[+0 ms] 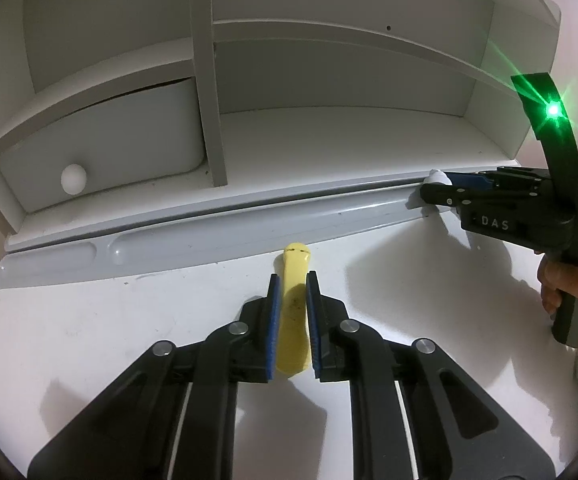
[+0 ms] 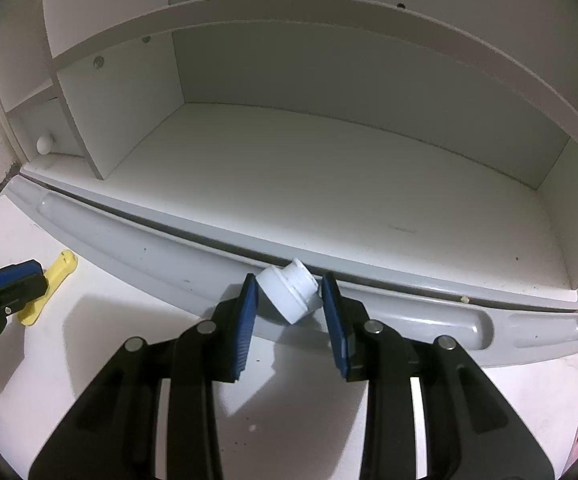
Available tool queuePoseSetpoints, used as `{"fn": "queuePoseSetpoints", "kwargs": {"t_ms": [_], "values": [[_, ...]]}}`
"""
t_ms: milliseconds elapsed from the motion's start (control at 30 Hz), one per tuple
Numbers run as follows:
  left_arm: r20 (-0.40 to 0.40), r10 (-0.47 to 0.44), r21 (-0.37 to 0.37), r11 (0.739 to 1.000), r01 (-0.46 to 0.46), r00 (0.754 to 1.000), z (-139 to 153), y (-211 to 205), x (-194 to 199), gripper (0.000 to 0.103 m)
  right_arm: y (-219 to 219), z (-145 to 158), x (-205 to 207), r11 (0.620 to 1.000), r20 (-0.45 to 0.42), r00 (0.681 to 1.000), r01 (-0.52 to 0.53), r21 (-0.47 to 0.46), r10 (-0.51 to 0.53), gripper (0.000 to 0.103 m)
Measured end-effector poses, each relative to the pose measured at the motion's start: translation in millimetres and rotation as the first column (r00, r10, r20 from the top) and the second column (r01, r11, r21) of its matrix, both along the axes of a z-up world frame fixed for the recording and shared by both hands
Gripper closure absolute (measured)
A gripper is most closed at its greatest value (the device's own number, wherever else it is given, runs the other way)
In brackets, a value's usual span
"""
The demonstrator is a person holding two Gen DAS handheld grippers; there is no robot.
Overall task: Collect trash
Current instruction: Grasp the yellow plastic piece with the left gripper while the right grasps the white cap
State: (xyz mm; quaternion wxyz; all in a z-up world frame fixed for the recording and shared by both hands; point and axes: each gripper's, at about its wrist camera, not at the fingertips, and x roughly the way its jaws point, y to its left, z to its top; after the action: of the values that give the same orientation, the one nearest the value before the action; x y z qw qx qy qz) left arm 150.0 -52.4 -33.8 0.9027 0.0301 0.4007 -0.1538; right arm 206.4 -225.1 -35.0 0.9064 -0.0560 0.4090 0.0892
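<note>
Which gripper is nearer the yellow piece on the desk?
Left. The left gripper straddles the yellow piece, fingers either side; the right gripper is off to its right, around the white threaded cap.

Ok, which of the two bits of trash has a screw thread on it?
The white plastic piece between the right gripper's open fingers, against the grey groove. The yellow strip in the left gripper is flat and smooth.

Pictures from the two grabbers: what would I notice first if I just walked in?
Probably the yellow strip lying on the white desk, right between the left gripper's blue pads. Next, the small white threaded piece by the grey groove, between the right gripper's open fingers.
</note>
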Motion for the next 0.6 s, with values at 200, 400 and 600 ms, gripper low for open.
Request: {"fn": "queuePoseSetpoints", "kwargs": {"t_ms": [200,400,600], "values": [[0.0,-0.007,-0.01,1.0,0.007,1.0,2.4,6.0,-0.9,0.094,-2.0,5.4,-8.1,1.0,0.043,0.999,0.002,-0.018,-0.001,0.07],[0.006,-0.007,-0.018,1.0,0.007,1.0,4.1,9.6,-1.0,0.098,-4.8,5.6,-8.3,1.0,0.039,0.999,0.006,0.0,-0.006,0.07],[0.011,-0.009,0.033,0.999,0.008,1.0,3.4,9.3,-1.3,0.058,-7.1,5.2,-7.9,1.0,0.036,0.999,0.004,-0.006,-0.004,0.07]]}}
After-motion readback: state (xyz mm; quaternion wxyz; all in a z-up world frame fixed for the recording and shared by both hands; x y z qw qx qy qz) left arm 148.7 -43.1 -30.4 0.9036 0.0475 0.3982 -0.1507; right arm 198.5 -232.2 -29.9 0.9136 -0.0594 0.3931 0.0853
